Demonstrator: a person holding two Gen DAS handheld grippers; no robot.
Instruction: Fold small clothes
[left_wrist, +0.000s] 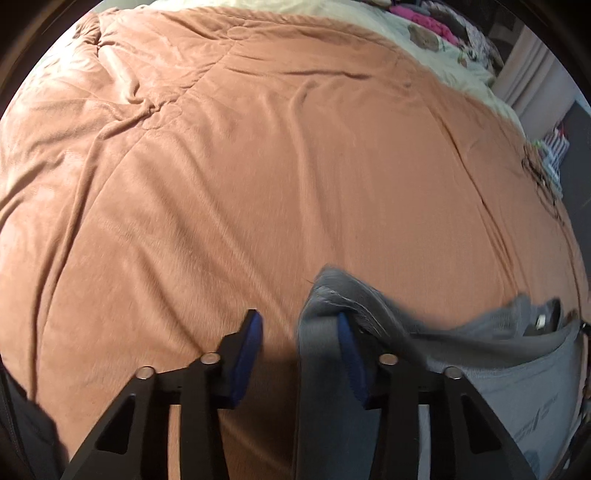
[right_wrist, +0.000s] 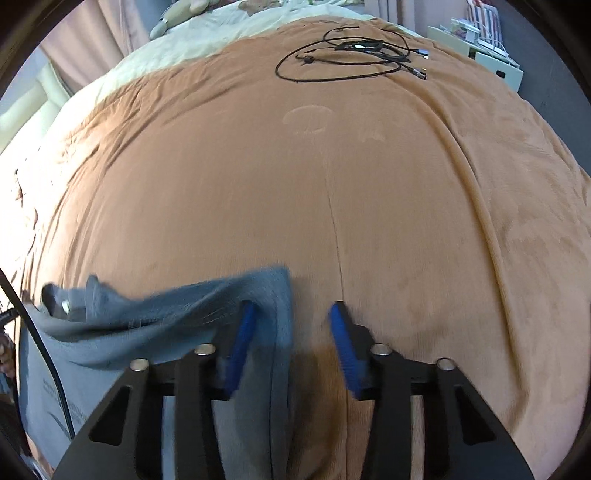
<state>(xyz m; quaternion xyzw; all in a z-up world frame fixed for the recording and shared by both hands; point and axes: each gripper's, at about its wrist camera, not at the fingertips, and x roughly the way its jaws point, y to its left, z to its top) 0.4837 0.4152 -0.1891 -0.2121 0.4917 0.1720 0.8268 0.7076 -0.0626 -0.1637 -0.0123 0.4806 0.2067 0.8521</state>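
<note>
Your left gripper (left_wrist: 297, 325) and right gripper (right_wrist: 293, 317) each have fingers apart, with an edge of the grey garment (left_wrist: 321, 354) between them, not pressed. The garment lies on the brown blanket (left_wrist: 258, 166).

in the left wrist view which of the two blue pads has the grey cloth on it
The right-hand pad: the grey garment drapes over its tip. The left-hand pad stands bare above the brown blanket.
</note>
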